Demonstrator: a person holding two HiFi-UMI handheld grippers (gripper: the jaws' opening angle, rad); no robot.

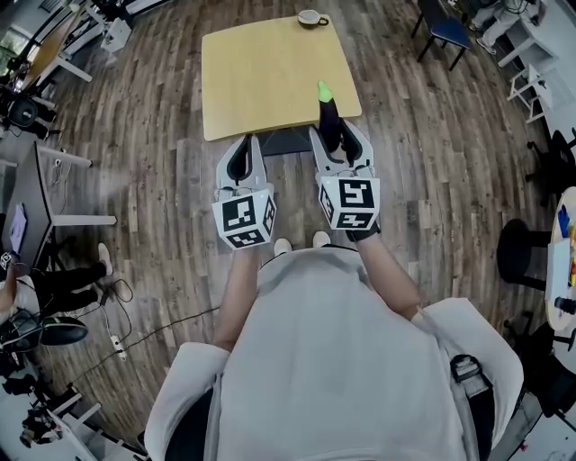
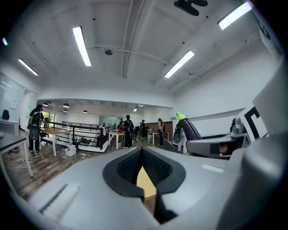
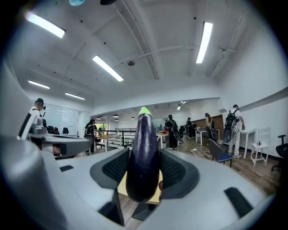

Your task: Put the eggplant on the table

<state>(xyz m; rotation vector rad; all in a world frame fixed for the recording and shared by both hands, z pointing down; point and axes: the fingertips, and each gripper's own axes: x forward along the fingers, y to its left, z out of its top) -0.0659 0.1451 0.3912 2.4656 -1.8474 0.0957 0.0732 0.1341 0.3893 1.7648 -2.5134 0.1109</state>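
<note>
The eggplant (image 1: 328,112) stands upright between the jaws of the right tool (image 1: 340,135), over the near right corner of the surface (image 1: 270,72). The left tool (image 1: 243,149) is just beside it on the left, before the near edge. A cup (image 1: 312,18) sits at the far edge.

Head camera looks steeply down on the counter (image 1: 270,76); cameras riding the left tongs (image 1: 246,141) and right tongs (image 1: 336,132) face level across the room, all three catching the eggplant (image 1: 328,117).

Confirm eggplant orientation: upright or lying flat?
Upright: the dark purple eggplant stands vertical, green tip up, between the jaws of the right gripper.
</note>
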